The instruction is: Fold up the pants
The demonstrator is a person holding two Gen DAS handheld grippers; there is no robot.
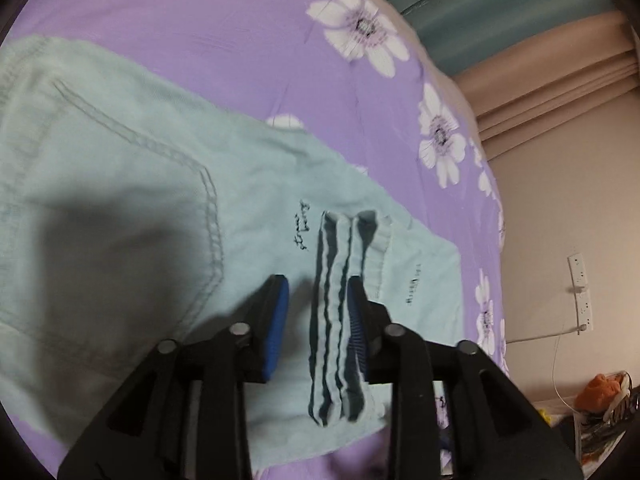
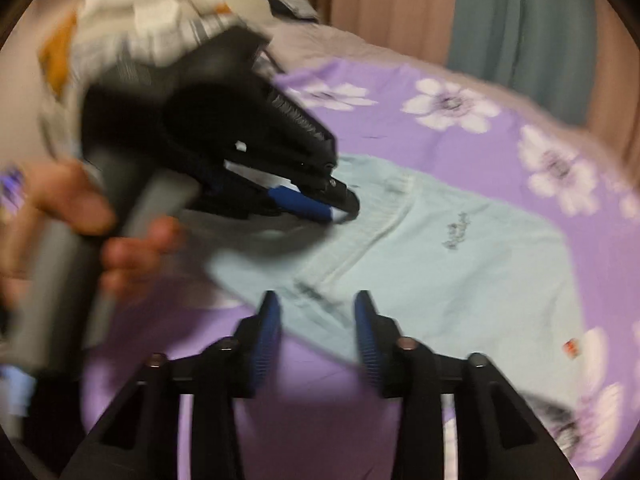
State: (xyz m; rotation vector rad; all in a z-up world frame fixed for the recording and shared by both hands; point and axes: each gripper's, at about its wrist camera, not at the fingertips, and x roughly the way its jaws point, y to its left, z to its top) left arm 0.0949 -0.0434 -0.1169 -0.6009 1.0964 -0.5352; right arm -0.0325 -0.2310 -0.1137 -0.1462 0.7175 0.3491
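Purple floral bed carries the pale green pants, lying flat: light, limp cloth, best pinched at a layered edge. Left hand-held gripper: jaws apart astride a bunched fold. Right hand-held gripper: apart, over the near edge.

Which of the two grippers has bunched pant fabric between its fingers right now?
The left gripper: a bunched fold of the pale green pants stands between its fingers. The right gripper hangs open above the flat pants edge.

Ahead of my right jaws: pants flat, bed beyond bare.
Left: my other gripper blocks, low over pants.
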